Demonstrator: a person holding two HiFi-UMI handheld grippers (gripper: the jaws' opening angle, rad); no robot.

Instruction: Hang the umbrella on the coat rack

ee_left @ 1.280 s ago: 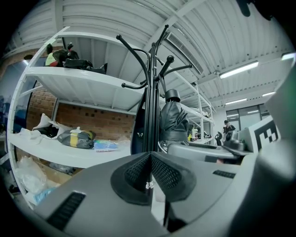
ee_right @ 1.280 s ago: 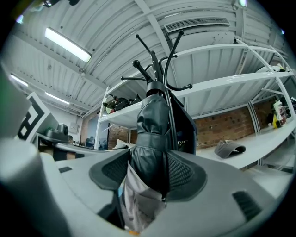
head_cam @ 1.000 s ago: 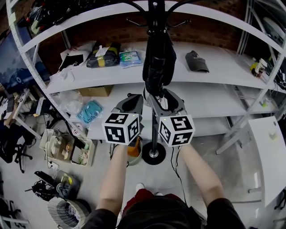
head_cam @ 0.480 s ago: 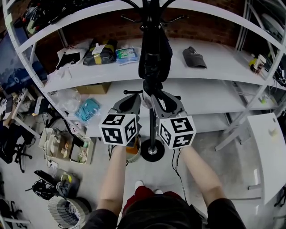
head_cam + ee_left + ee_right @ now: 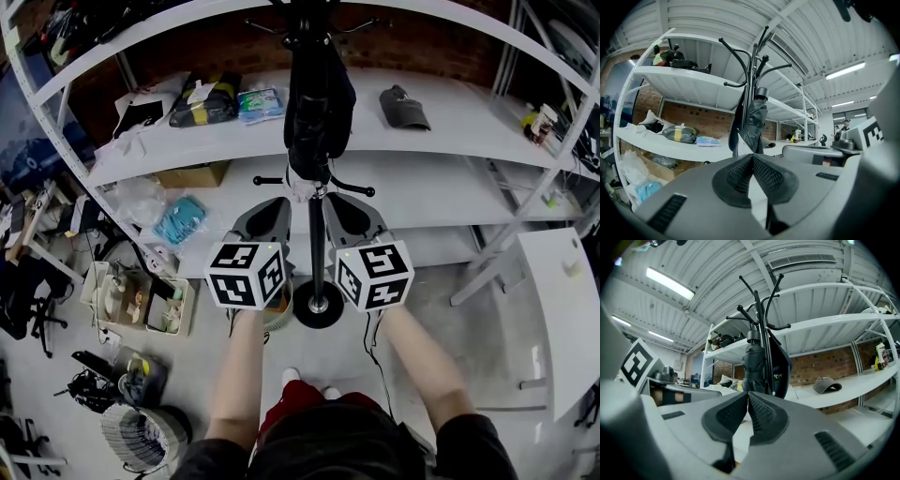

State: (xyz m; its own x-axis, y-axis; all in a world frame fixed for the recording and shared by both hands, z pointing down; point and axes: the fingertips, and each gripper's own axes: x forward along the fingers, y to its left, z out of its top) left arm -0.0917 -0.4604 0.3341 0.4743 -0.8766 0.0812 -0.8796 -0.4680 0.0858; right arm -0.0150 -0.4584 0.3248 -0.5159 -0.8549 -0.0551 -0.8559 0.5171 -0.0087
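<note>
High on the rack (image 5: 315, 246), just under its hooks (image 5: 736, 58), the umbrella (image 5: 319, 98) hangs folded, close against the stem. We judge it light and easy to set swinging. It looks like slack black cloth wrapped round a stiff core, so a grip on the cloth would likely slip and bunch, while the hard round end at its top, or the firm middle, should give the pads something solid. We see the left gripper (image 5: 752, 157) with its pads pressed together and nothing between them. The right gripper (image 5: 747, 394) has just brought its jaws together too, also on nothing, and both sit near us, well short of the umbrella. We cannot tell what carries the umbrella, a strap or its handle: the head view cuts the rack's top off, and the gripper views show that spot small and dark. A dark flap (image 5: 780, 364) with pale print beside it may be its sleeve or a separate bag; we cannot say.
</note>
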